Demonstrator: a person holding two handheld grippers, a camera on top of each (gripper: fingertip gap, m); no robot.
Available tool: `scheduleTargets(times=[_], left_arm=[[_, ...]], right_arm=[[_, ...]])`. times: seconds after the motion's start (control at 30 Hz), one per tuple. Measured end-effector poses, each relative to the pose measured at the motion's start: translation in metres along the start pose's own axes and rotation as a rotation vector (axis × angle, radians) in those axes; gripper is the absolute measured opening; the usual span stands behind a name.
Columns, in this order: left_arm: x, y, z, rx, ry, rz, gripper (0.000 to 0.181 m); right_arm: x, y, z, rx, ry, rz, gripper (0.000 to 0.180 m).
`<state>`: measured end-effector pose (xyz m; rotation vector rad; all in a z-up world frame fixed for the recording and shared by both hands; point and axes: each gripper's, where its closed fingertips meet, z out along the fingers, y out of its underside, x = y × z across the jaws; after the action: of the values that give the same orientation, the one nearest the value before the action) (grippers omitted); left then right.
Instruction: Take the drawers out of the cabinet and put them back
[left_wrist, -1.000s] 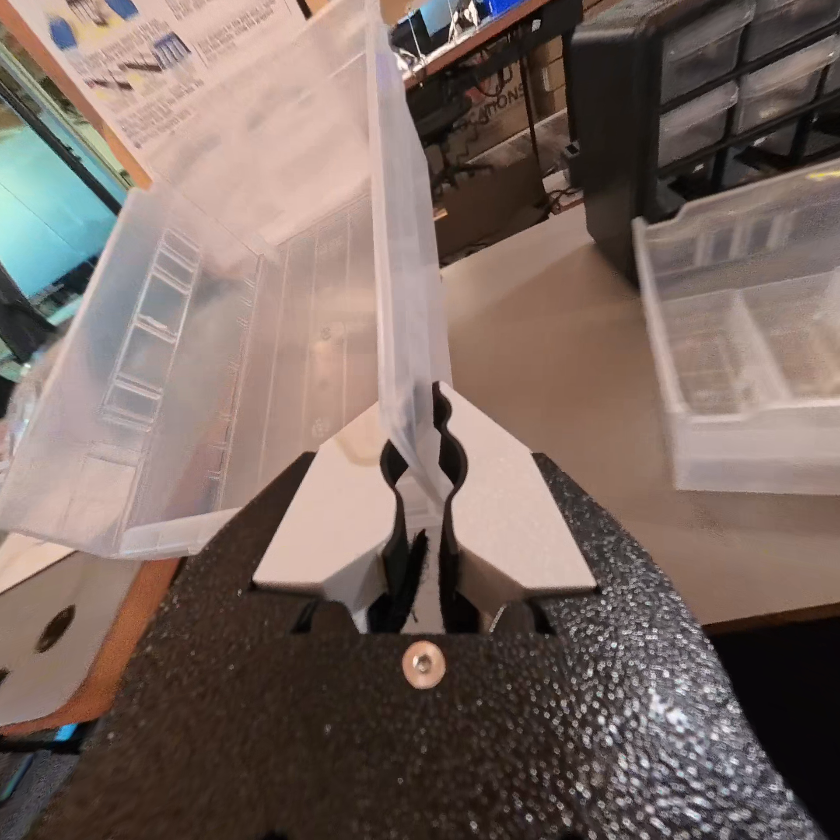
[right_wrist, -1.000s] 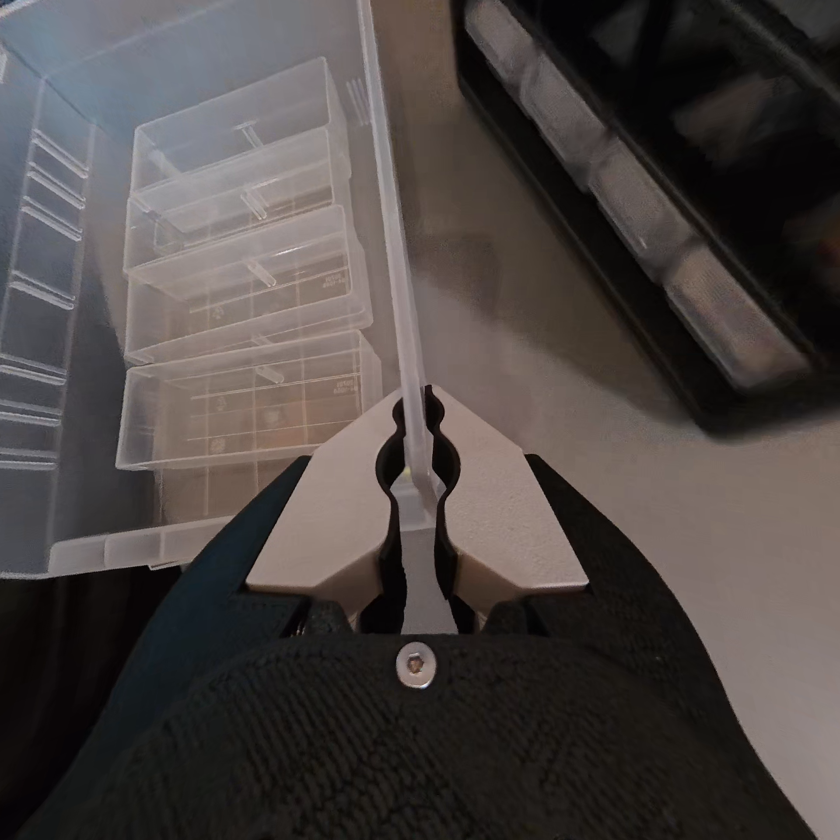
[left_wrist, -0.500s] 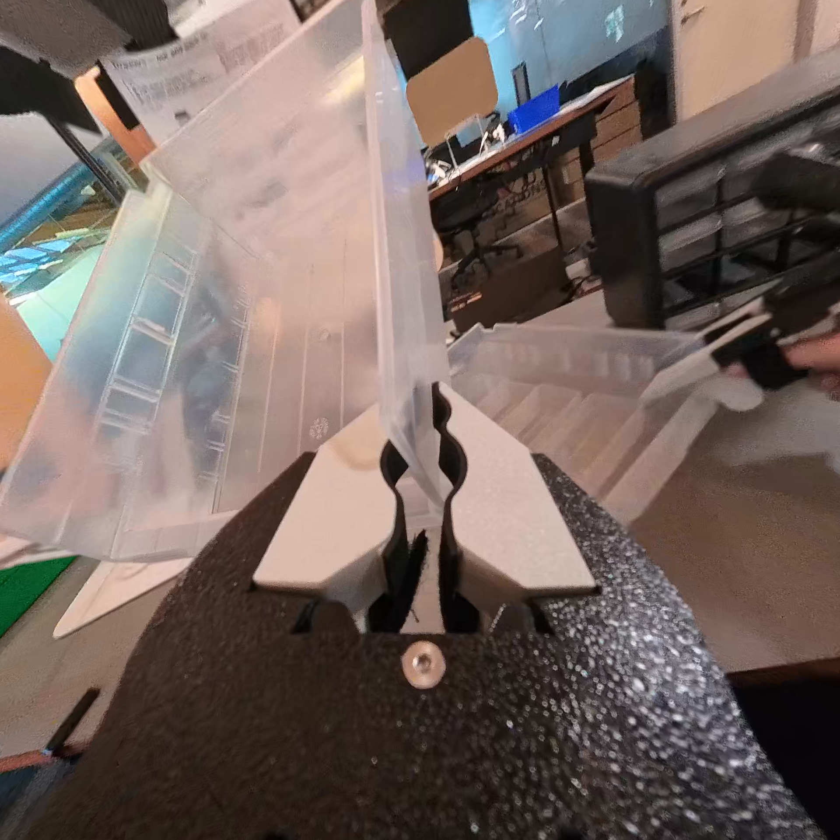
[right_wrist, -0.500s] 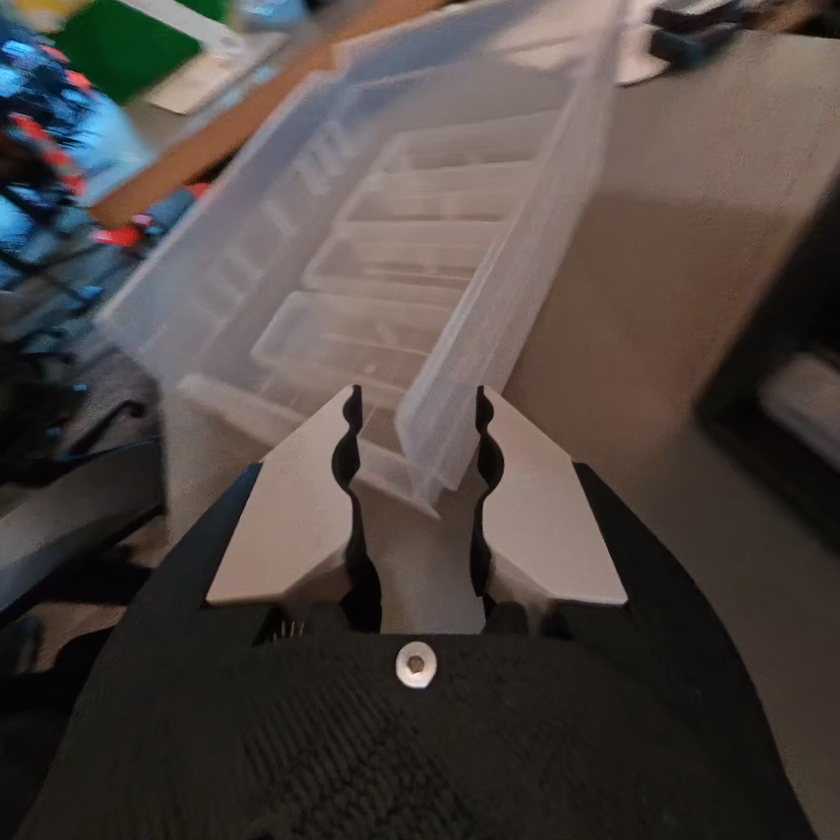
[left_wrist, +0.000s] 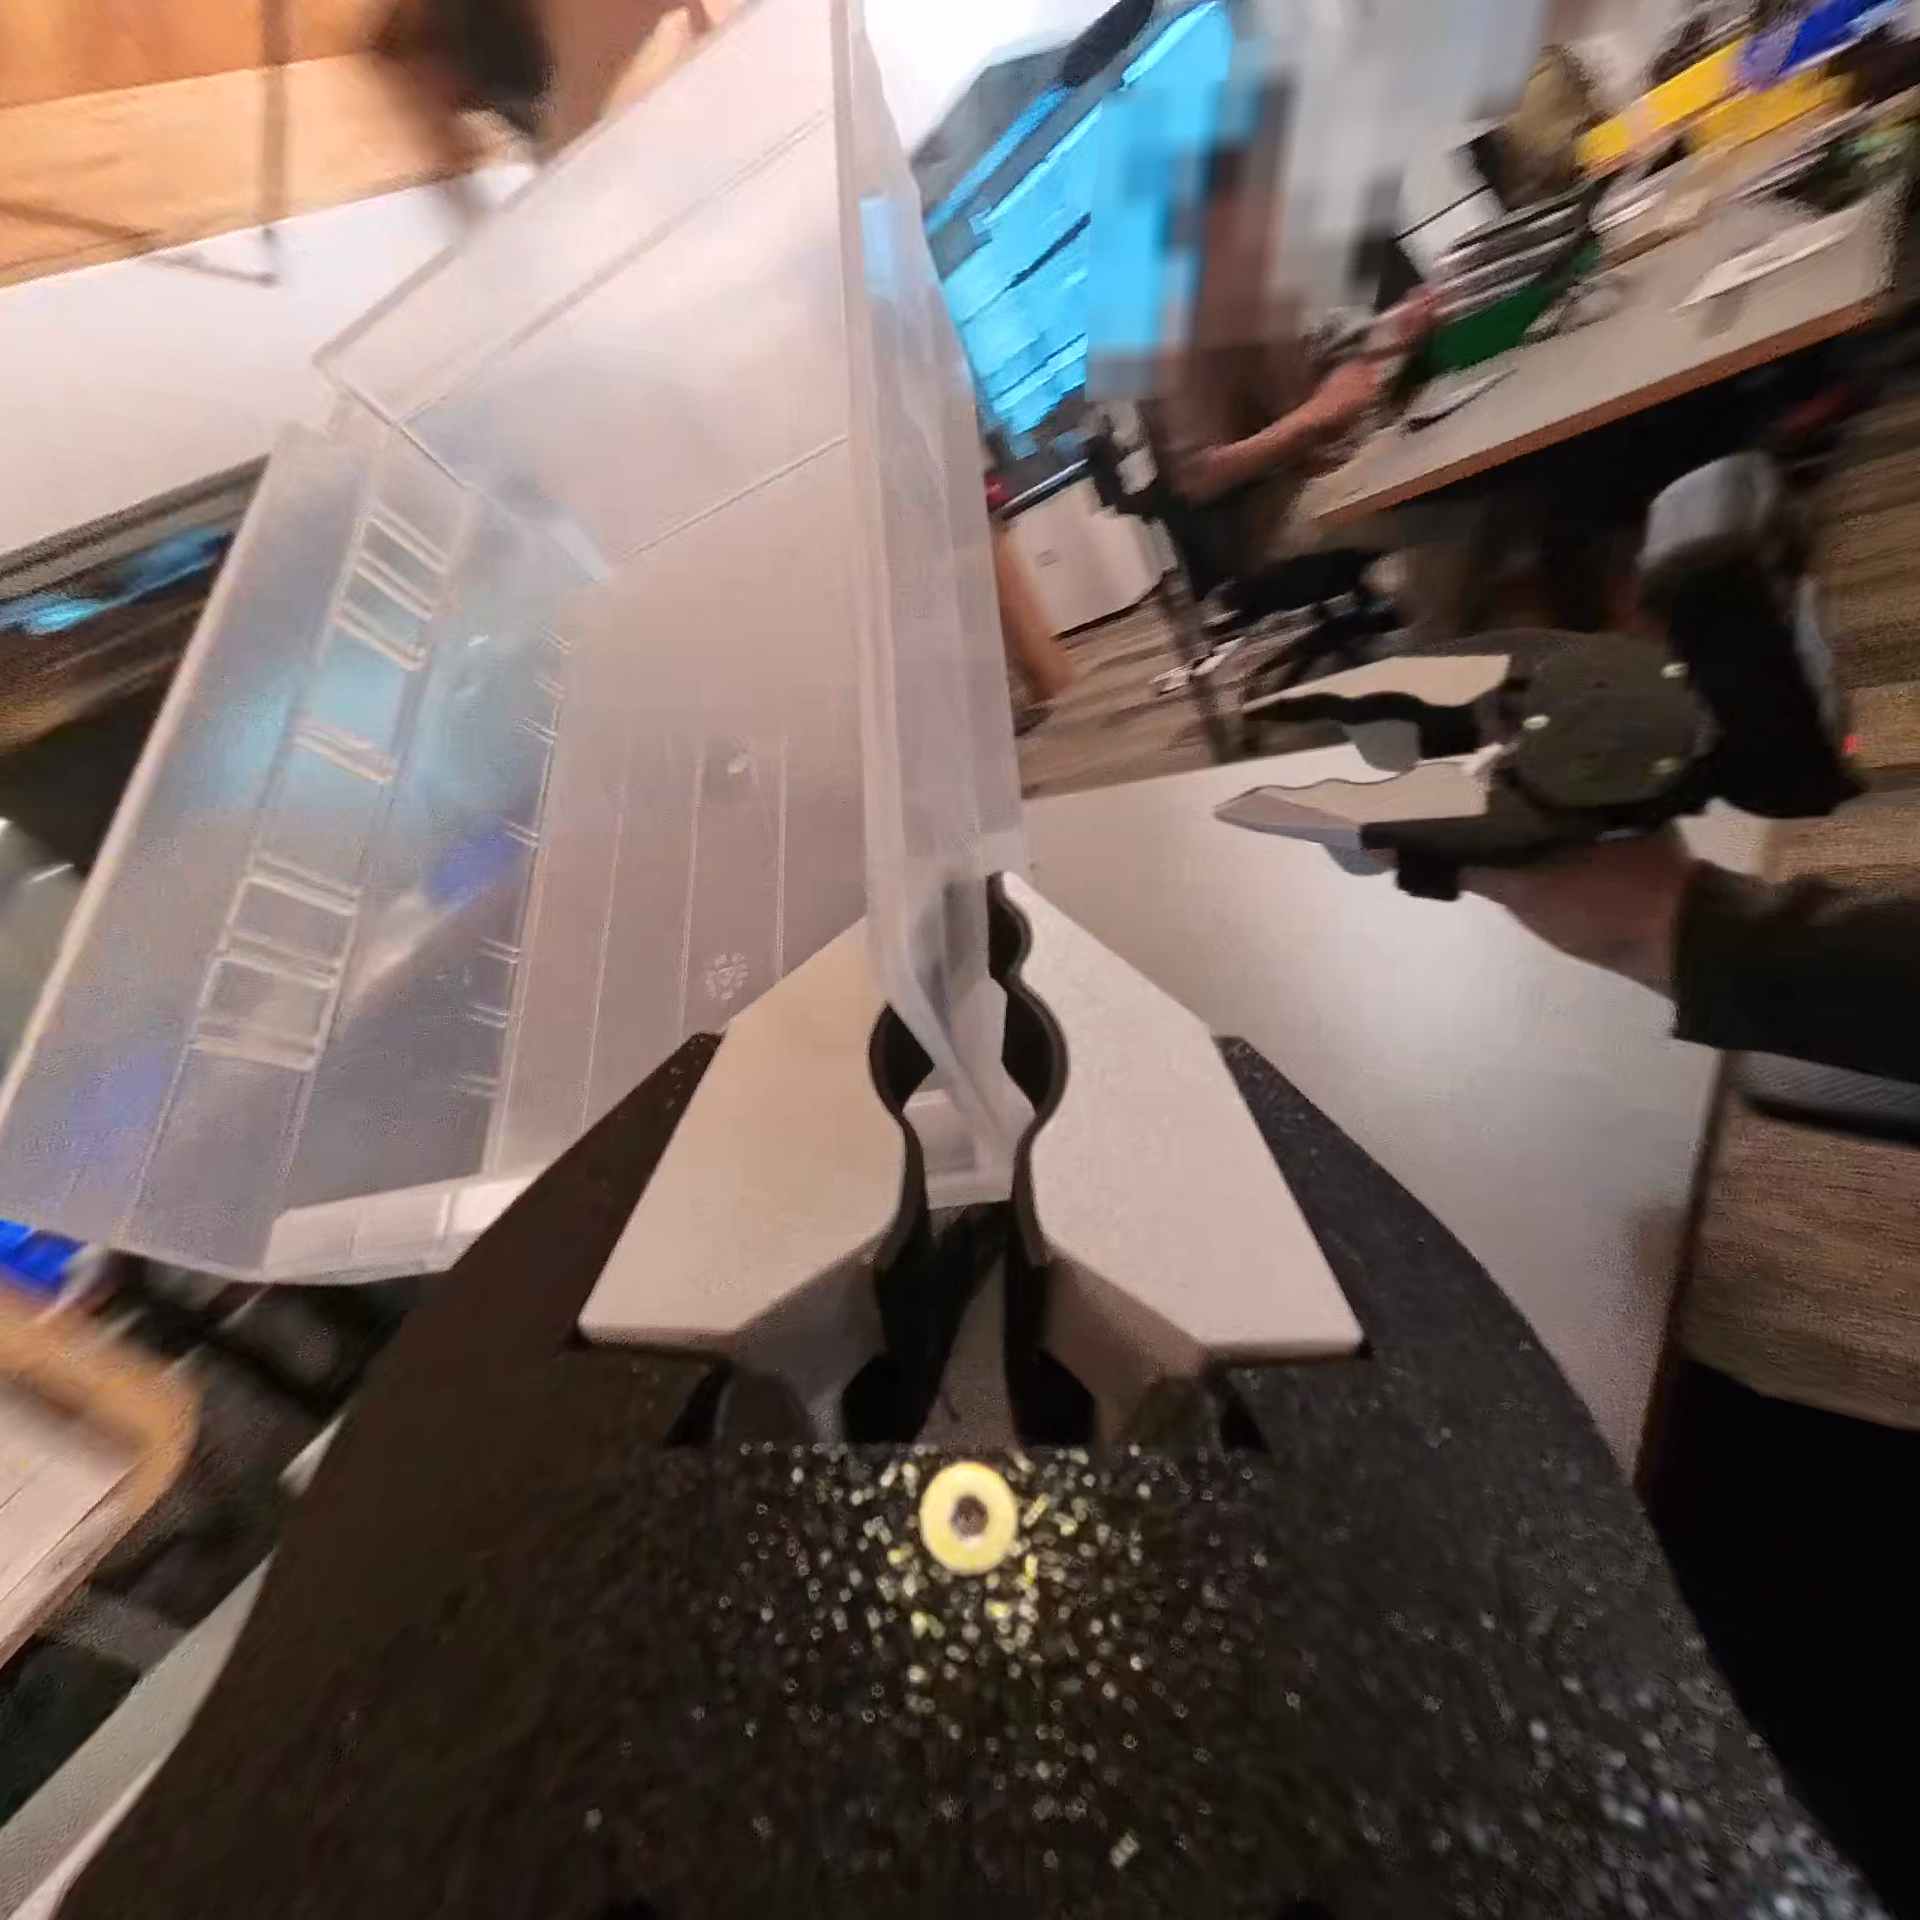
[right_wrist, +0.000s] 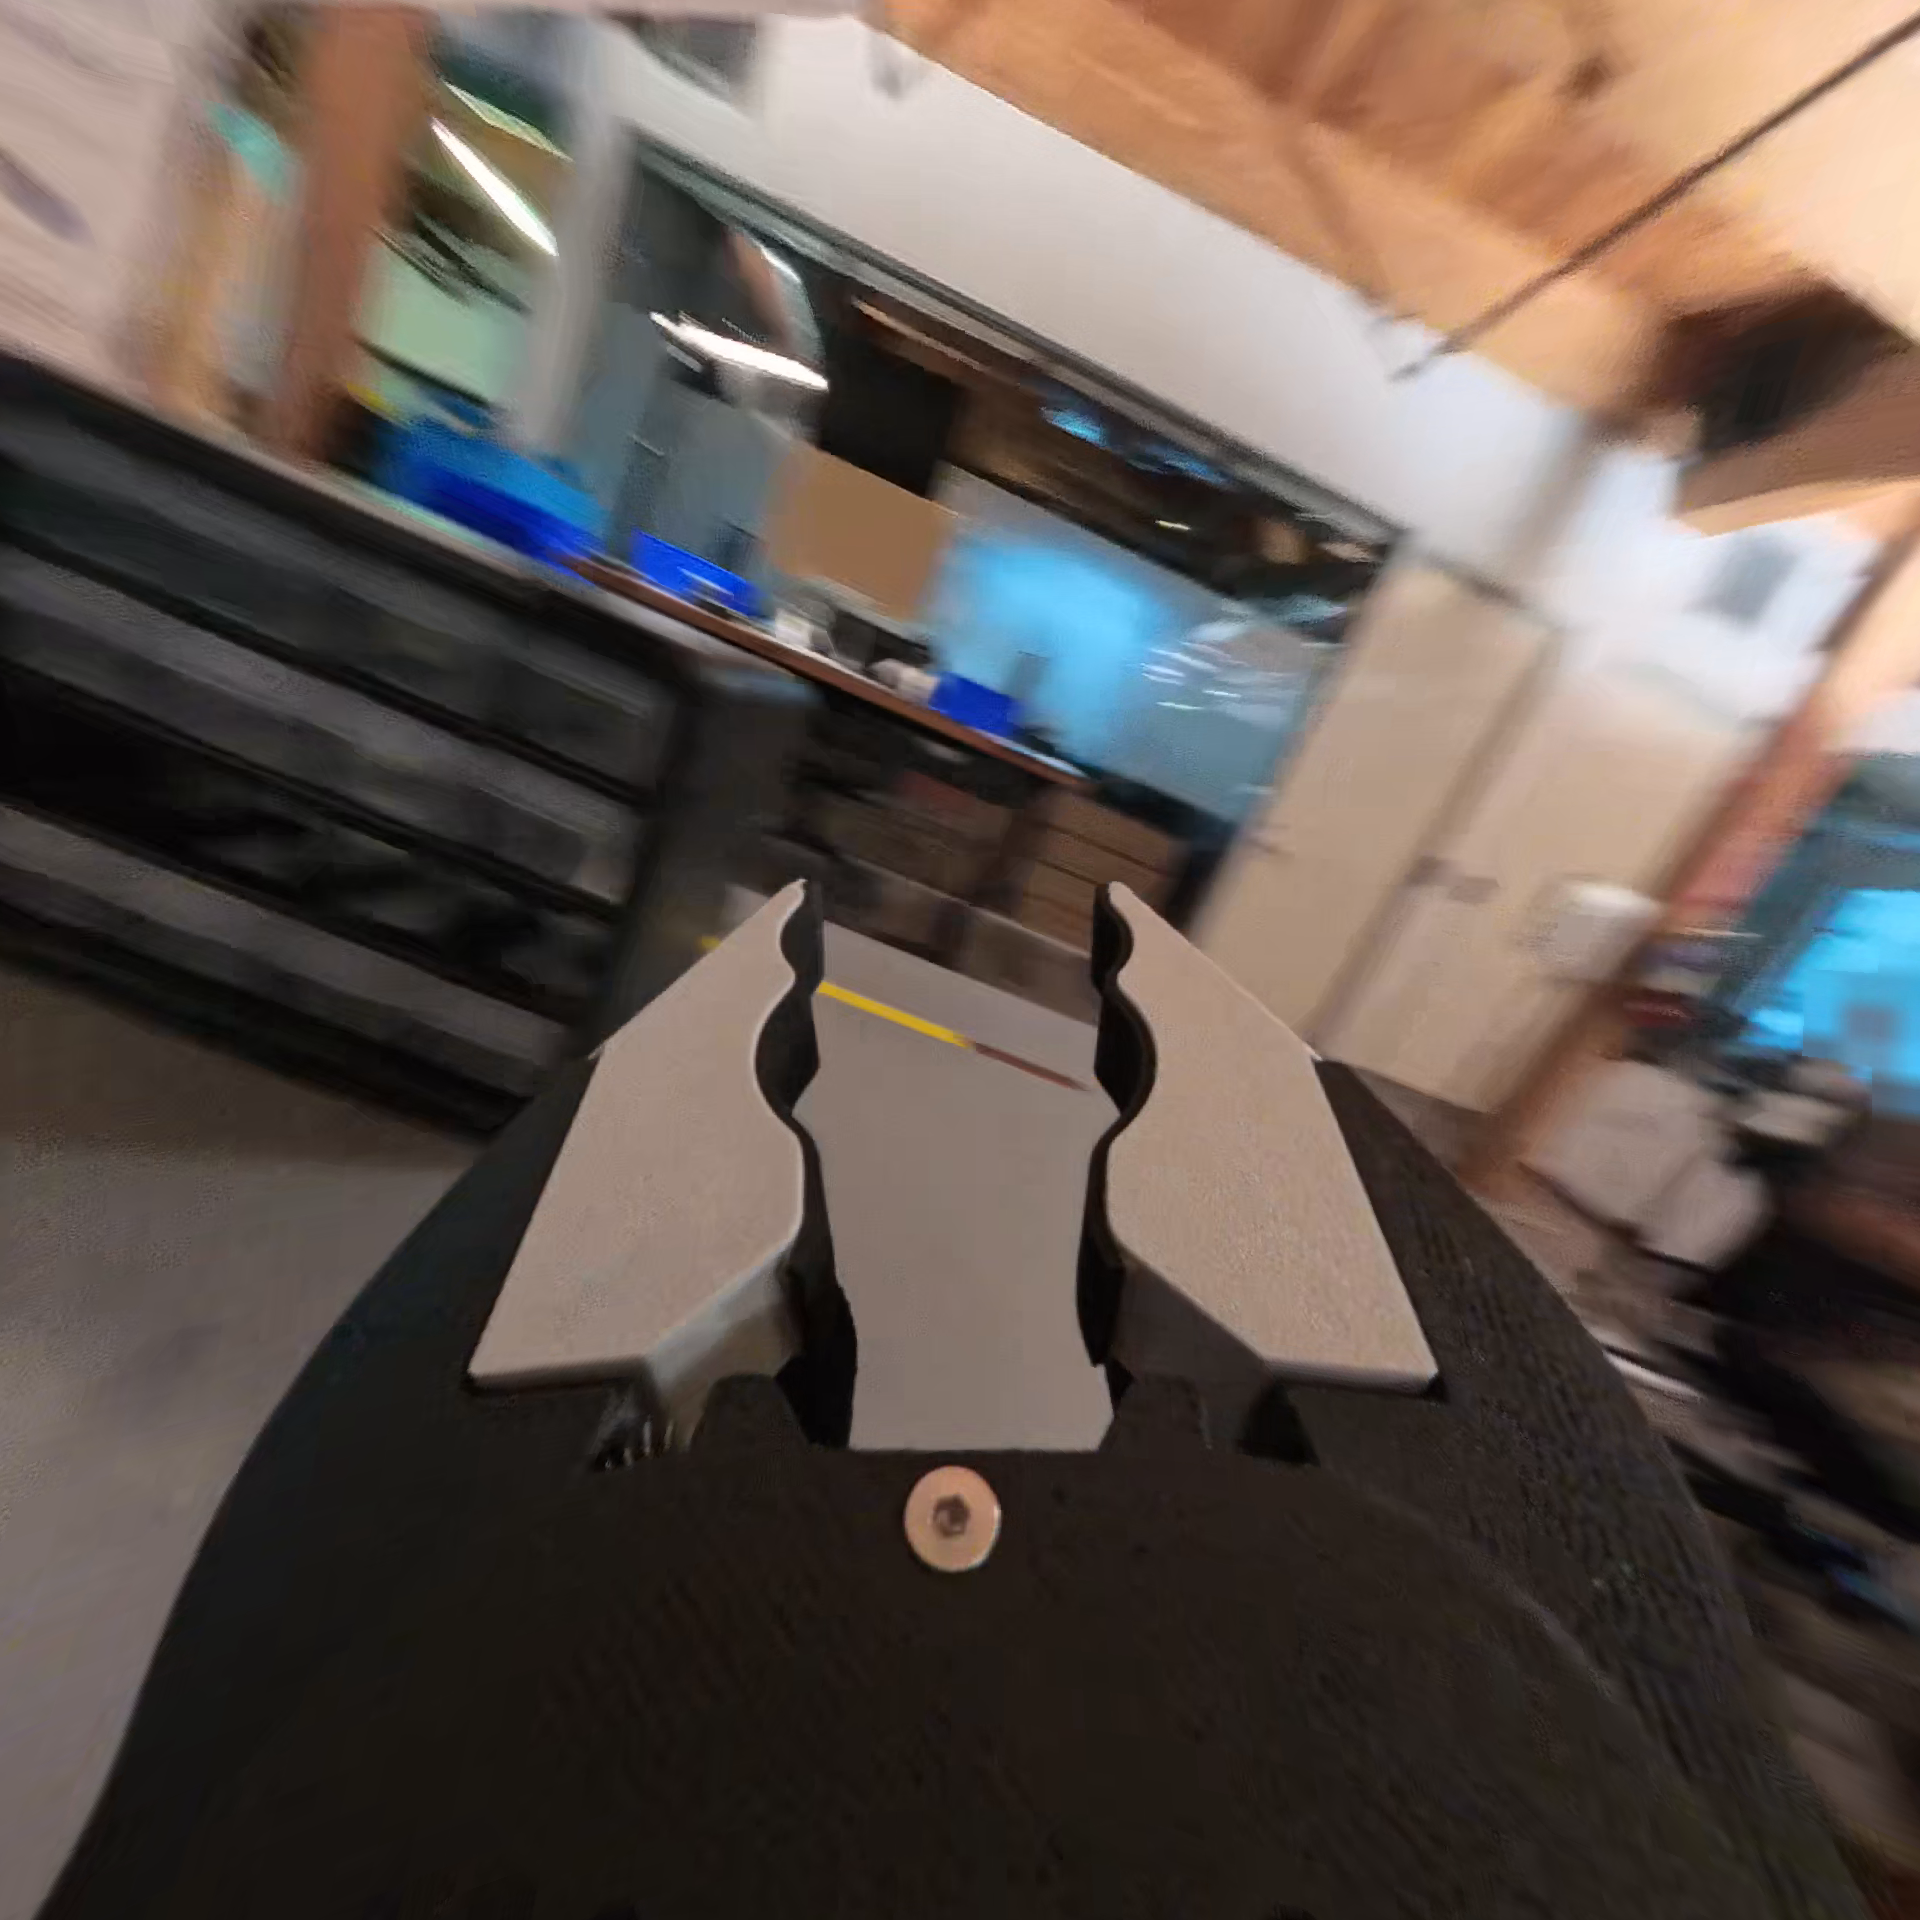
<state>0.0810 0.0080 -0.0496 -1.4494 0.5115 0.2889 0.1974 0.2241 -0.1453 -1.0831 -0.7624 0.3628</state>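
My left gripper (left_wrist: 940, 925) is shut on the side wall of a large clear plastic drawer (left_wrist: 499, 727) and holds it up in the air, tilted on its side, above the grey table (left_wrist: 1351, 997). My right gripper (right_wrist: 951, 914) is open and empty, raised over the table. It also shows at the right of the left wrist view (left_wrist: 1257, 764), held in a person's hand, apart from the drawer. The black cabinet (right_wrist: 312, 748) with its drawer slots stands on the table to the left of the right gripper, blurred.
The table's right edge (left_wrist: 1673, 1299) drops to a carpeted floor. A person (left_wrist: 1247, 436) sits at another desk (left_wrist: 1558, 405) in the background. Shelves and blue bins (right_wrist: 686, 566) stand far behind the cabinet.
My right gripper has opened, let go of the drawer with small bins and swung up and away. My left gripper has lifted and turned with its clear drawer still in it.
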Motion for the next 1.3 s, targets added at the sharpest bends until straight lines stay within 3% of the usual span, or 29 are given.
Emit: scheduleTargets(times=[0.07, 0.17, 0.33, 0.47, 0.6, 0.67, 0.8, 1.0, 1.13, 1.3], left_arm=[[0.030, -0.010, 0.044, 0.040, 0.135, -0.024, 0.003], [0.076, -0.022, 0.106, 0.052, 0.289, -0.072, 0.003], [0.151, -0.013, 0.195, -0.026, 0.409, -0.052, 0.003], [0.198, 0.022, 0.248, -0.129, 0.446, -0.048, 0.003], [0.224, 0.086, 0.288, -0.246, 0.389, 0.108, 0.005], [0.232, 0.111, 0.298, -0.316, 0.396, 0.064, 0.004], [0.241, 0.143, 0.304, -0.425, 0.445, -0.100, 0.005], [0.235, 0.149, 0.305, -0.357, 0.336, -0.048, 0.012], [0.209, 0.124, 0.262, -0.269, 0.311, -0.062, 0.069], [0.087, 0.094, 0.144, -0.097, 0.076, -0.164, 0.074]], right_arm=[[0.056, 0.022, -0.021, -0.057, 0.157, -0.117, 0.051], [0.121, 0.045, -0.058, -0.091, 0.335, -0.137, 0.051], [0.192, 0.074, -0.096, -0.212, 0.551, -0.217, 0.054], [0.207, 0.080, -0.104, -0.201, 0.579, -0.129, 0.054], [0.205, 0.081, -0.100, -0.191, 0.550, -0.089, 0.054], [0.202, 0.082, -0.097, -0.191, 0.534, -0.075, 0.054], [0.199, 0.089, -0.091, -0.206, 0.502, -0.030, 0.054], [0.171, 0.113, -0.068, -0.314, 0.371, 0.050, 0.061], [0.131, 0.109, -0.049, -0.304, 0.284, 0.114, 0.096], [0.059, 0.114, -0.010, -0.378, 0.192, 0.184, 0.149]])
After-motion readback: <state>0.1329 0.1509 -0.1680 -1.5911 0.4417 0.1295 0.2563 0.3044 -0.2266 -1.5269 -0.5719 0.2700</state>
